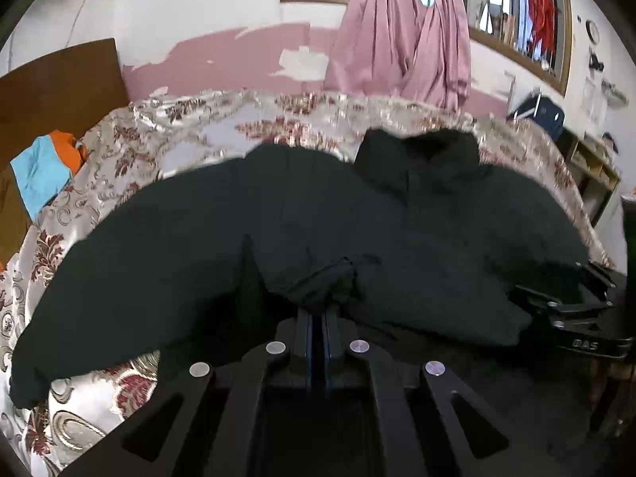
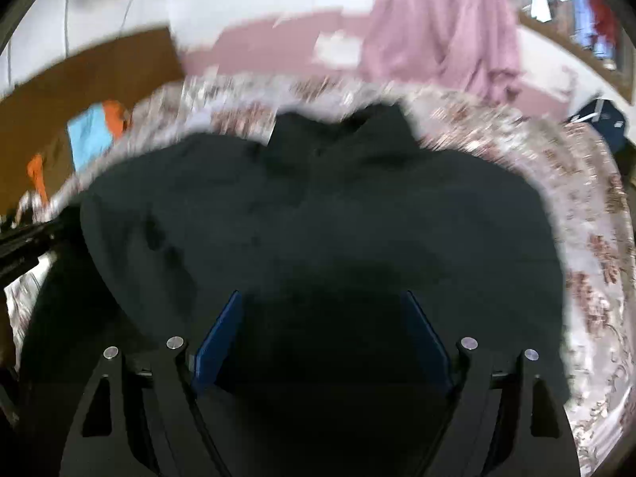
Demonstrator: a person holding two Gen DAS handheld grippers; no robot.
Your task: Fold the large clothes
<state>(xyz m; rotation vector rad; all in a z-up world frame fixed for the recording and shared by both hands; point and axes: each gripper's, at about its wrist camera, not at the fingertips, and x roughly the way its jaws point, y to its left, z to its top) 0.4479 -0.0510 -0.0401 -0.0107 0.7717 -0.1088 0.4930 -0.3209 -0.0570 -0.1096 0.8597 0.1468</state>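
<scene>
A large black jacket lies spread on the floral bedspread, collar toward the far wall. My left gripper is shut on a bunched fold of the jacket's near edge. My right gripper is open, its blue pads wide apart just above the jacket's near part; nothing is between them. The right gripper also shows at the right edge of the left wrist view. The right wrist view is blurred.
A pink curtain hangs at the window beyond the bed. A wooden headboard stands at the left with blue and orange cloth beside it. A shelf unit stands at the right past the bed edge.
</scene>
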